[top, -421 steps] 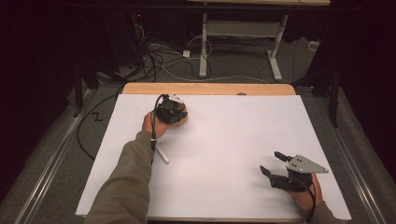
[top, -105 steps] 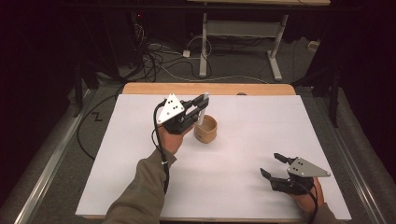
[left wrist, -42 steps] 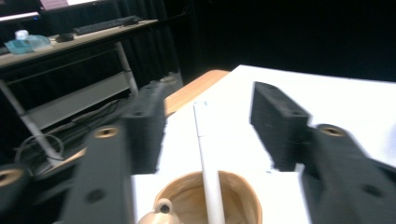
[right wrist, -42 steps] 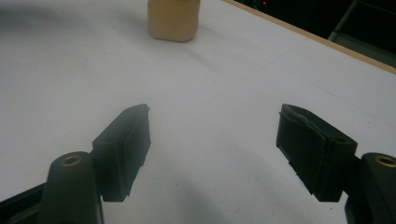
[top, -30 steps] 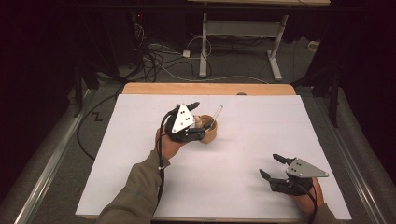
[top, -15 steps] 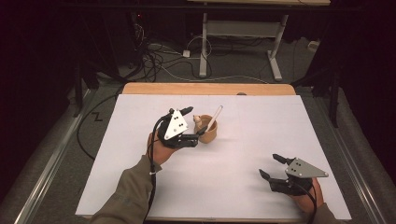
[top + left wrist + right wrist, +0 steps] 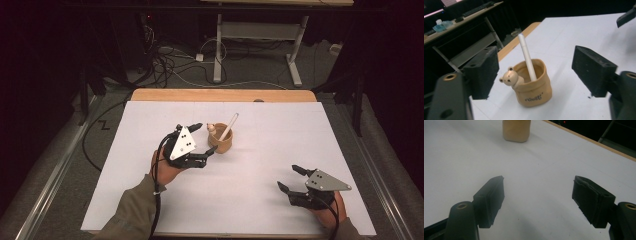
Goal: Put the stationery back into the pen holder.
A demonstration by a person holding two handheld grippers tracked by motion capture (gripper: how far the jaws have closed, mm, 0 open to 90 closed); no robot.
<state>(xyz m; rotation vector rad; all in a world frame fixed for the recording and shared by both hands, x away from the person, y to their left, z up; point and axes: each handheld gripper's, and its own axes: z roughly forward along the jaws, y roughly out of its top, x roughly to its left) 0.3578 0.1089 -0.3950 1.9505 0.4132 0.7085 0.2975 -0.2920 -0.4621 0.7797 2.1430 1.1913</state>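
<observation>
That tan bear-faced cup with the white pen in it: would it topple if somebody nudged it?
Probably not easily: the tan bear-faced cup looks squat and sits flat on the white table. The white pen leans on its rim, so a shove might shift or rattle it. It looks hard, possibly breakable.

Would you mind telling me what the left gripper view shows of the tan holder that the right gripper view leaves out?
Left gripper view alone: the bear figure on the rim, the white pen leaning inside, and lettering on the front of the tan holder, beyond the left gripper, whose fingers have just been opening with nothing pressed between them. Right gripper view alone: the holder's plain lower body, cropped at the top edge. Both share the holder standing on the white table.
</observation>
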